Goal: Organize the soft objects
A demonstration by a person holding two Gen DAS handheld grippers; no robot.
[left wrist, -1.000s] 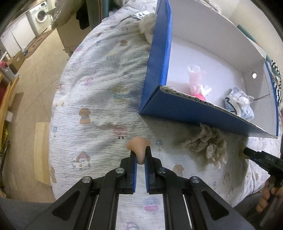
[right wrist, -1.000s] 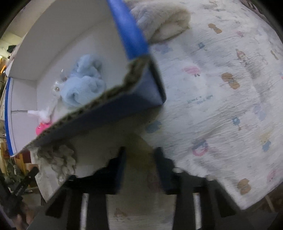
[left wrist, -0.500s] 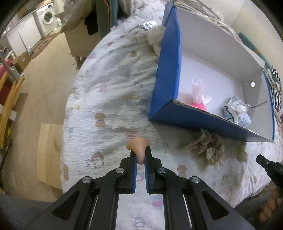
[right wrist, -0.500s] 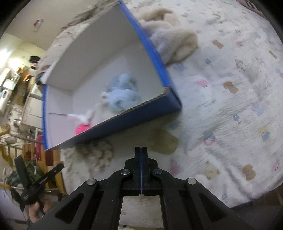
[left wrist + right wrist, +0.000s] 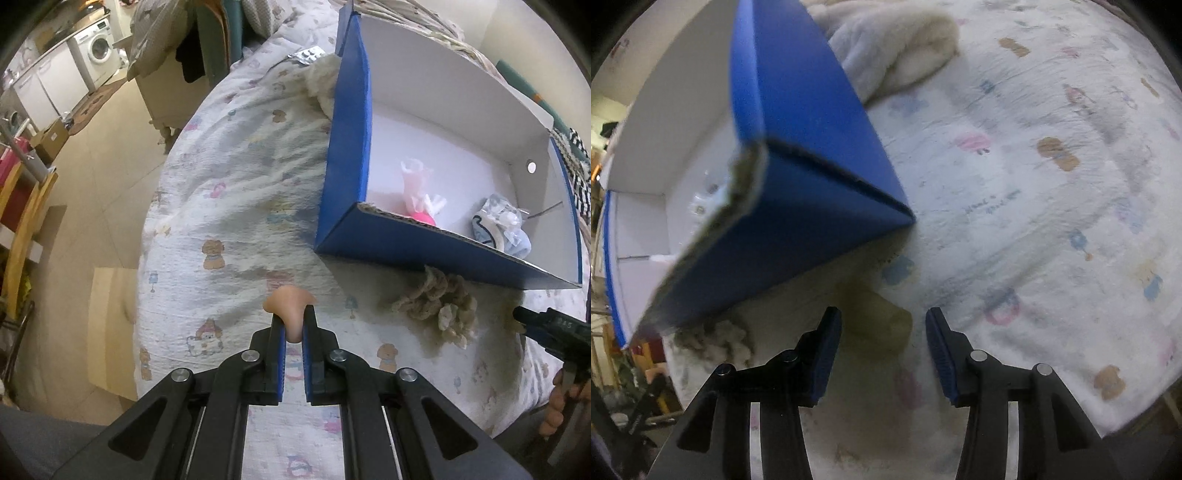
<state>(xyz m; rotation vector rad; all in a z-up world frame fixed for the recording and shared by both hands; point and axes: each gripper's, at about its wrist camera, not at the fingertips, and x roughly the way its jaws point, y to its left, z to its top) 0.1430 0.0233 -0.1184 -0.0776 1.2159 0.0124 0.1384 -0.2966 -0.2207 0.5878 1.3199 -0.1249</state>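
Observation:
My left gripper (image 5: 293, 318) is shut on a small peach soft object (image 5: 289, 303), held above the patterned quilt (image 5: 229, 206). A blue cardboard box (image 5: 349, 122) with a white inside holds a pink-and-white soft item (image 5: 419, 188) and a light blue bundle (image 5: 500, 229). A beige crocheted piece (image 5: 437, 302) lies in front of the box. My right gripper (image 5: 883, 323) is open, its jaws on either side of an olive-green soft piece (image 5: 877, 314) on the quilt beside the box corner (image 5: 820, 192). The right gripper also shows in the left wrist view (image 5: 532, 321).
A cream fluffy cloth (image 5: 897, 55) lies behind the box; it also shows in the left wrist view (image 5: 323, 81). The bed edge drops to a tiled floor (image 5: 96, 192) on the left, with a washing machine (image 5: 98, 48) and furniture beyond.
My right gripper was shut and higher half a second ago; it has opened and come down around the olive-green piece. My left gripper stays shut on the peach object.

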